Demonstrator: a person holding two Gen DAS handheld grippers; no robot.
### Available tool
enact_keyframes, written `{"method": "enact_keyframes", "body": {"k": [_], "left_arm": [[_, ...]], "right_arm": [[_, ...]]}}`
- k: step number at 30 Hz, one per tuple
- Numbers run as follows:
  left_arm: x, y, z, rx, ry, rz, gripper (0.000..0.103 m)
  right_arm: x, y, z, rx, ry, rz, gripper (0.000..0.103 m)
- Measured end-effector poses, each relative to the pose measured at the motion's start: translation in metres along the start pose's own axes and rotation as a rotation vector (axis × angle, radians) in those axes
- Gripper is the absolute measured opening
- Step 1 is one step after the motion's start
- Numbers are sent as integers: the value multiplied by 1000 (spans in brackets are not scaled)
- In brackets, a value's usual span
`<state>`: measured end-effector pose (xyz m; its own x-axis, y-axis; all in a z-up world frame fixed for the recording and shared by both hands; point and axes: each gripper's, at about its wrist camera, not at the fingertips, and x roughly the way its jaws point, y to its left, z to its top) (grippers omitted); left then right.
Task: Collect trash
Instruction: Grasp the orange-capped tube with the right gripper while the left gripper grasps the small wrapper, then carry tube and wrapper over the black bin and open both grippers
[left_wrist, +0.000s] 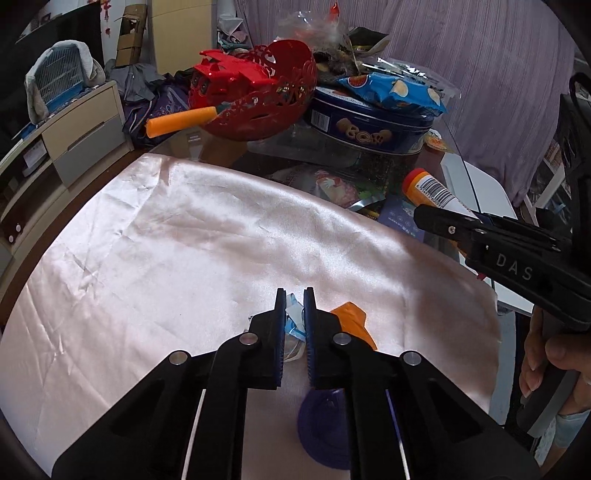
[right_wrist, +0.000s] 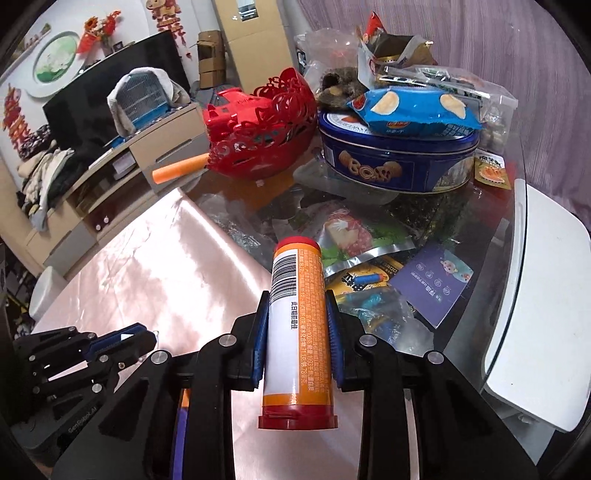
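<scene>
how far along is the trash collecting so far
Nothing visibly binned yet; no bin shows in either view. In hand: the right gripper is shut on the orange cylindrical tube with red caps, and the left gripper pinches a small blue and white wrapper scrap. Left: an orange scrap on the pink satin cloth, plus foil packets on the glass beyond.

The pink cloth (left_wrist: 177, 236) lies bare across the near desk, open to pass. Beyond it, a red basket (right_wrist: 266, 136), cookie tin (right_wrist: 399, 162) and loose packets (right_wrist: 354, 236) crowd the far side.
</scene>
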<state>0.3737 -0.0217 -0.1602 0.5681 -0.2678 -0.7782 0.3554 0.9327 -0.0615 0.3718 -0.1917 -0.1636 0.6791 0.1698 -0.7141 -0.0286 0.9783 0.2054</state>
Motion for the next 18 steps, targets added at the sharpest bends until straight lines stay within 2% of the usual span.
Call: {"method": "enact_keyframes", "body": {"k": [8, 18], "left_arm": [[-78, -28, -29, -7, -63, 3, 8], [-138, -86, -119, -6, -38, -26, 8]], "right_arm": [[-82, 0, -29, -19, -51, 18, 29], [-164, -14, -115, -29, -24, 17, 29]]}}
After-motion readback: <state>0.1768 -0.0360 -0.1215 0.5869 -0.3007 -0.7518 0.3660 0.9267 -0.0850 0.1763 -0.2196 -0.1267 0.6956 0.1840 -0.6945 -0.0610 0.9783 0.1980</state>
